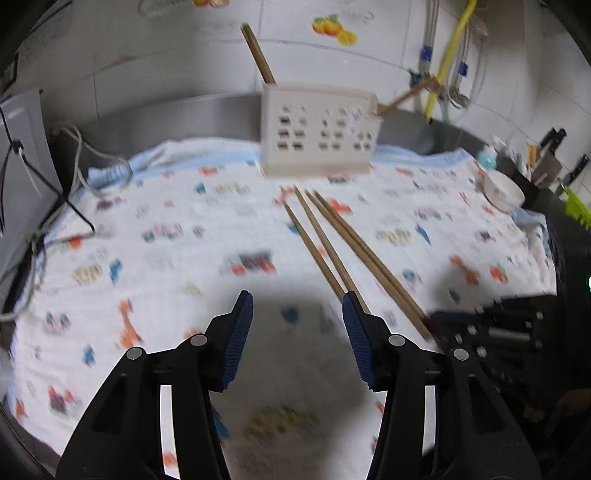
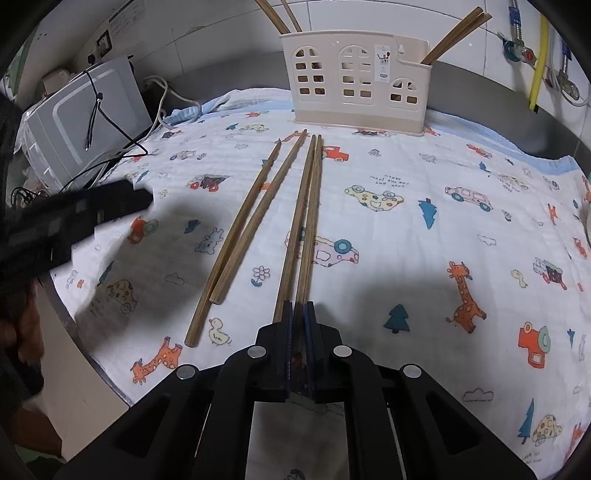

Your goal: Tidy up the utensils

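Note:
Several wooden chopsticks lie on a printed cloth (image 2: 424, 221) before a cream utensil holder (image 2: 354, 77). My right gripper (image 2: 298, 306) is shut on the near ends of a pair of chopsticks (image 2: 304, 206); their far tips rest on the cloth. Another pair (image 2: 251, 218) lies loose just to its left. The holder has chopsticks standing in its left (image 2: 277, 16) and right (image 2: 458, 31) compartments. My left gripper (image 1: 297, 306) is open and empty above the cloth, left of the chopsticks (image 1: 332, 247); the holder (image 1: 317, 129) is ahead of it. The view is blurred.
A white appliance (image 2: 81, 118) with cables stands at the left. A white bowl (image 1: 504, 190), knives (image 1: 552, 147) and a bottle sit at the right. Pipes and a yellow hose (image 1: 448, 55) run down the tiled wall. The left gripper (image 2: 74, 218) shows as a dark blur.

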Available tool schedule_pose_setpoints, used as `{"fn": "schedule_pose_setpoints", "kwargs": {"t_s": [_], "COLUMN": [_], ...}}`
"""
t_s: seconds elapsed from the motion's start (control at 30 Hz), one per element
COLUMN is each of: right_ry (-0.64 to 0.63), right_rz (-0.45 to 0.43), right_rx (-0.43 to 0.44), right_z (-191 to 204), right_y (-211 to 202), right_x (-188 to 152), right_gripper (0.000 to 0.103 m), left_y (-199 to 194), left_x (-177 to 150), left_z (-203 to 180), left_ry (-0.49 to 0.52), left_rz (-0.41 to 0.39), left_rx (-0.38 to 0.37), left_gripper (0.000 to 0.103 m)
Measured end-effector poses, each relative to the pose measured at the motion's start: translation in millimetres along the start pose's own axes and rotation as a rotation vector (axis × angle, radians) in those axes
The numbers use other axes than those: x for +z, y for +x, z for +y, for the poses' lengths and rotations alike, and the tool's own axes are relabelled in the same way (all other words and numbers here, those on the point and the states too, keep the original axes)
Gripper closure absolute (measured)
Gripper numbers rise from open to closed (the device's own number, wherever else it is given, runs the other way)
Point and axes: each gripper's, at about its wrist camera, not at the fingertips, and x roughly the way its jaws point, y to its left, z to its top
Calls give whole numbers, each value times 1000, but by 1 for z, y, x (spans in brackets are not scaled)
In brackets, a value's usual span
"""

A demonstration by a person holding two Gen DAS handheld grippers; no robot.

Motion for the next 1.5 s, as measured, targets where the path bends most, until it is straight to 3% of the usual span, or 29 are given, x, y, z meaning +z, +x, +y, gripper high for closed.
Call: {"fn": "schedule_pose_setpoints", "kwargs": {"t_s": [0.5,0.67,0.77,0.93,1.13,1.33,1.5], "right_ry": [41,60,61,46,53,56,65], "right_rz": [-15,-39,-46,-32,-8,-10,-29], "right_rx": [-25,2,17,41,39,24,13], "right_z": [-13,-16,-12,0,0,-3,-3], "right_y": [-8,-17,-19,-16,-9,-9,-3], "right_x": [-5,-6,-6,-9,-16,-16,-12], "right_gripper": [99,96,96,92,93,94,94], "left_y": [16,24,25,23,24,25,32], "left_x": [-41,-45,-46,-41,-36,-35,-33], "left_z": [-43,-54,-56,-36,-9,-9,-14], "left_ry": [2,42,79,71,25,2,5], "left_rz": [117,128,111,91,82,74,75], "left_rx": [-59,16,100,200,237,166,112], "left_gripper": [48,48,47,47,47,49,58]}}
